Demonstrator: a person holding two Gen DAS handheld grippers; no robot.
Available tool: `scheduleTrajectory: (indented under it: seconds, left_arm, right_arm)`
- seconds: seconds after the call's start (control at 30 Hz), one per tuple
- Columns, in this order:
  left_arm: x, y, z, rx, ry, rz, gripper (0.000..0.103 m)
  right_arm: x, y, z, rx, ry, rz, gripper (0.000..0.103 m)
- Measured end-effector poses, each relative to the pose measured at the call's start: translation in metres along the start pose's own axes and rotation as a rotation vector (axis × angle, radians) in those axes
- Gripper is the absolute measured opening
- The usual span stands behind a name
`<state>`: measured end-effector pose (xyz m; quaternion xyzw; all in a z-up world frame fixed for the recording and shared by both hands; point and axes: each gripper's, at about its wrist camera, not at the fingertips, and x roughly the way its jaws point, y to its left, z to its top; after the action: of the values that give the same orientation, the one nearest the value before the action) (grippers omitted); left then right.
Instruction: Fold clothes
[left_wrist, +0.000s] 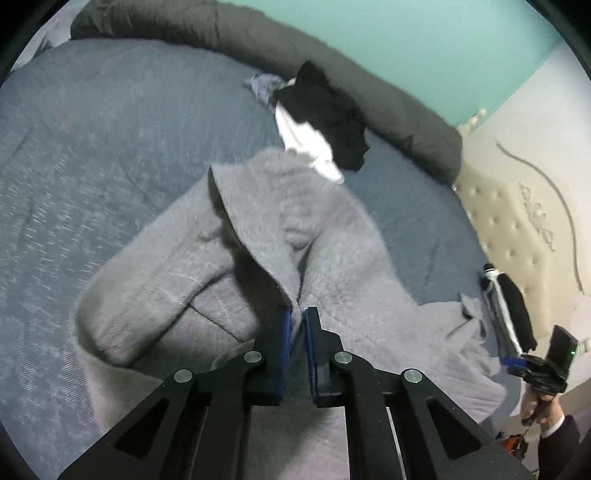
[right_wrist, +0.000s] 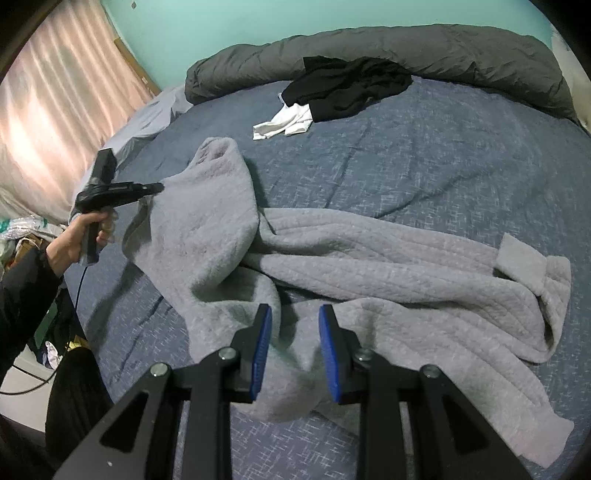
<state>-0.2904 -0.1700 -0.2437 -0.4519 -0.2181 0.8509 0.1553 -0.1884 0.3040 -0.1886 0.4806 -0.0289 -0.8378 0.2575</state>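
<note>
The left gripper (left_wrist: 297, 314) has its fingers (left_wrist: 284, 332) pinched on a fold of grey fabric. The right gripper (right_wrist: 294, 314) points downward, fingers (right_wrist: 263, 332) clamping bunched grey fabric.

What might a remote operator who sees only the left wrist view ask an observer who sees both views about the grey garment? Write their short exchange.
Operator: My left tongs pinch the grey garment. Is it held anywhere else?
Observer: Yes, the right tongs appear to pinch a bunched fold of it.
Operator: How does the rest lie?
Observer: It is spread across the bed, with a small flap turned back at the right end.
</note>
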Motion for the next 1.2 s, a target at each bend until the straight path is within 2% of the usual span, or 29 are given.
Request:
scheduleTrajectory:
  seconds: [0.27, 0.47, 0.7, 0.77, 0.83, 0.87, 1.1, 1.2]
  left_arm:
    - [-0.073, 0.015, -0.013, -0.052, -0.082, -0.038, 0.008]
    - [-0.097, 0.045, -0.045, -0.084, -0.03, 0.035, 0.008]
    - [-0.1, 0.057, -0.056, -0.121, -0.018, 0.032, 0.01]
    - [-0.098, 0.053, -0.05, -0.105, -0.025, 0.048, 0.018]
    - [-0.096, 0.053, -0.043, -0.108, -0.027, 0.043, 0.038]
    - [-0.093, 0.054, -0.041, -0.107, -0.025, 0.049, 0.04]
    - [-0.05, 0.062, -0.02, -0.139, 0.012, 0.062, 0.04]
    - [-0.026, 0.066, -0.021, -0.186, 0.061, 0.036, 0.04]
  right_arm:
    - [-0.013, 0.013, -0.001, -0.021, -0.019, 0.002, 0.026]
    - [-0.017, 0.014, -0.002, -0.009, -0.023, -0.004, 0.026]
    - [-0.019, 0.016, 0.0, 0.008, -0.027, -0.006, 0.026]
    - [-0.019, 0.019, 0.001, 0.0, -0.025, -0.007, 0.026]
    - [-0.019, 0.021, 0.001, -0.007, -0.024, -0.008, 0.026]
    - [-0.018, 0.021, 0.001, -0.006, -0.024, -0.007, 0.026]
    - [-0.01, 0.023, 0.0, -0.005, -0.015, 0.001, 0.026]
    - [-0.009, 0.021, -0.001, -0.006, -0.013, -0.002, 0.026]
